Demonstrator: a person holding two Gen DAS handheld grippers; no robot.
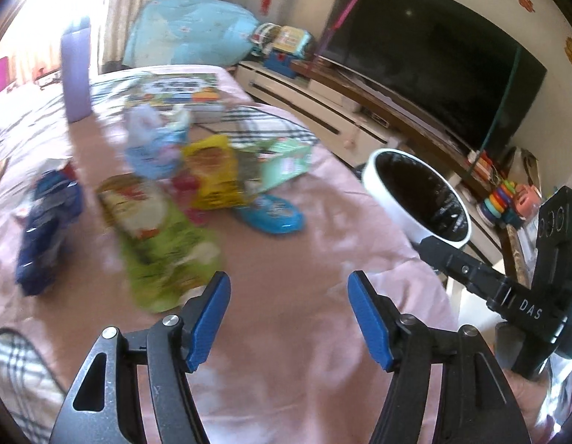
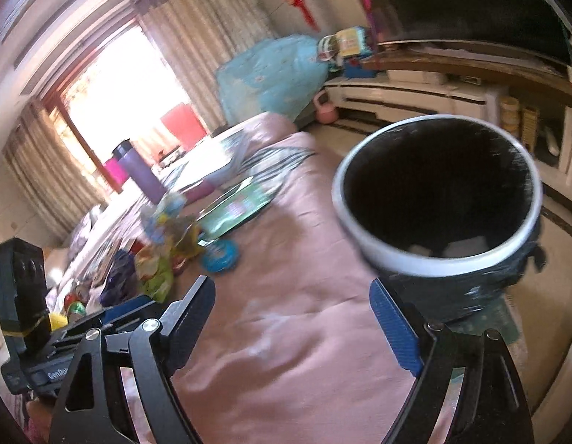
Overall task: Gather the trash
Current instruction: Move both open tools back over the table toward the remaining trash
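A pile of trash lies on the pink bedspread [image 1: 304, 259]: a green snack bag [image 1: 156, 236], a yellow bag [image 1: 212, 174], a blue wrapper [image 1: 274, 216], a dark blue bag [image 1: 45, 229] and a pale green box [image 1: 286, 159]. My left gripper [image 1: 288, 285] hovers open just right of the green bag, with nothing between its blue pads. A white-rimmed black bin [image 2: 363, 233] stands at the bed's right edge, with white scraps inside. My right gripper [image 2: 293, 288] is open and holds nothing, its right finger close under the bin. The same pile [image 2: 163, 255] shows blurred at its left.
A purple bottle [image 1: 77, 74] and a picture book [image 1: 175, 90] sit farther back on the bed. A TV [image 1: 433, 55] on a low white cabinet [image 1: 304, 100] runs along the right. The right tool's black body [image 1: 507, 292] shows beside the bin [image 1: 393, 207].
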